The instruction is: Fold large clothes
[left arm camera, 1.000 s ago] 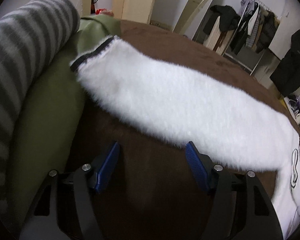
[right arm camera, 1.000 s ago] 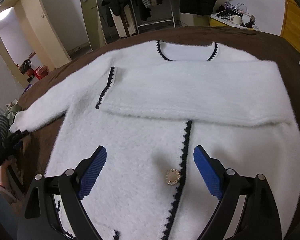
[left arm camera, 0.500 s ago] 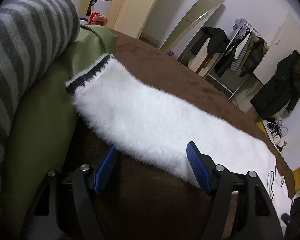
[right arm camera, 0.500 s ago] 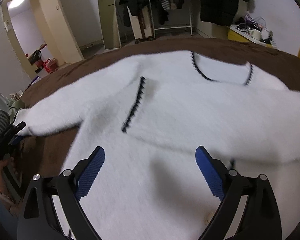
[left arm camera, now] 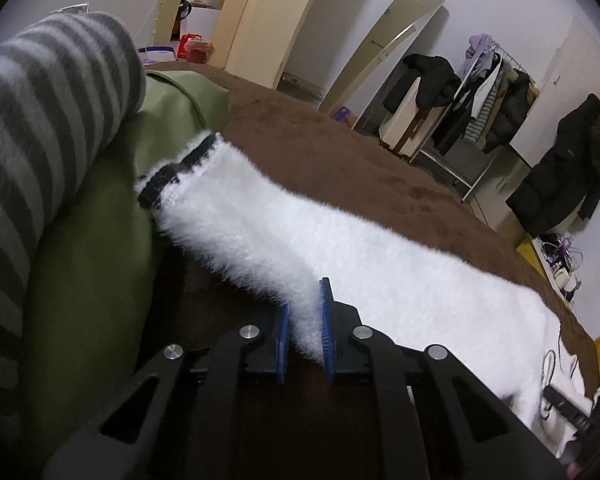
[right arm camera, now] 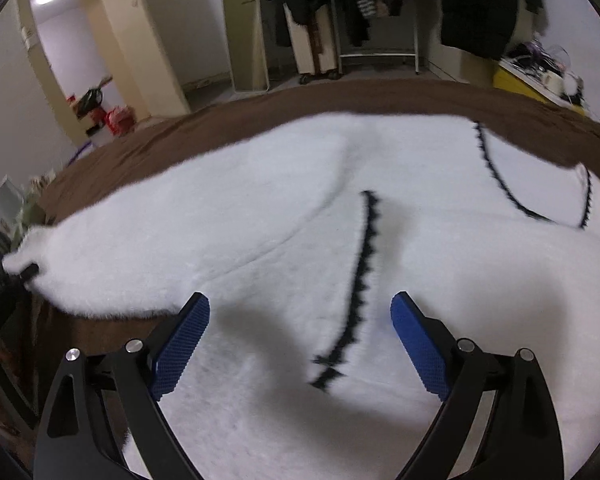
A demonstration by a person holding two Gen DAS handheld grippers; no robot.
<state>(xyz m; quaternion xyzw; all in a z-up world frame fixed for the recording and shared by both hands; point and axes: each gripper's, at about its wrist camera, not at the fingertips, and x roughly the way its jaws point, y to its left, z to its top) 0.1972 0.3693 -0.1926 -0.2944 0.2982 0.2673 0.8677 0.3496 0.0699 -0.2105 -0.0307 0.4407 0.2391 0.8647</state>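
Pinching fluffy white cardigan sleeve (left arm camera: 284, 236) edge, left claw (left arm camera: 304, 320) just clenched; black-trimmed cuff ahead. Right claw (right arm camera: 300, 340) released above fuzzy cardigan body (right arm camera: 300, 240).

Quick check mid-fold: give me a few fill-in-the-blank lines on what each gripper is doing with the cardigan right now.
1. The left gripper is shut on the white cardigan's ____.
2. The right gripper hangs over the cardigan with its jaws ____.
3. The sleeve ends in a cuff trimmed in ____.
4. The cardigan lies on a ____ blanket.

Missing words: sleeve; open; black; brown
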